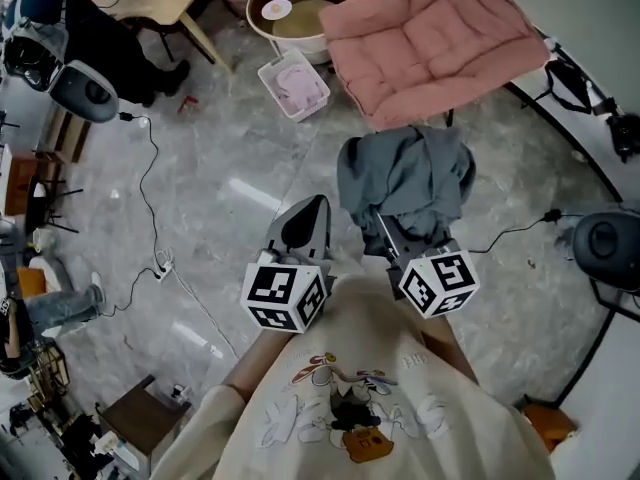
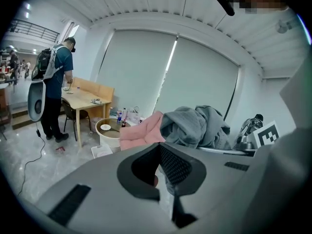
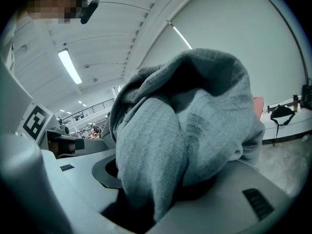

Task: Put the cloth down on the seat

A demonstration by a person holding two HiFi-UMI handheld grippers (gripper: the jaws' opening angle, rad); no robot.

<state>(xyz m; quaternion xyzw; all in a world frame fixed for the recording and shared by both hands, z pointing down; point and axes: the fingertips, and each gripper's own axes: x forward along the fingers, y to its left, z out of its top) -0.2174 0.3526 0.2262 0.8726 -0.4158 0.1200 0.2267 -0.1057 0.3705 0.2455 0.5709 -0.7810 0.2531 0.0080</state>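
Now a crumpled grey knit cloth (image 1: 405,183) is being gripped by the right tool (image 1: 388,230) in the air before the pink seat (image 1: 430,38); the left tool (image 1: 318,206) is being carried closed, empty.

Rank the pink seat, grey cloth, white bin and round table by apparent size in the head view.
1. pink seat
2. grey cloth, though it is nearer the camera, which makes it look bigger
3. round table, partly hidden behind the seat
4. white bin
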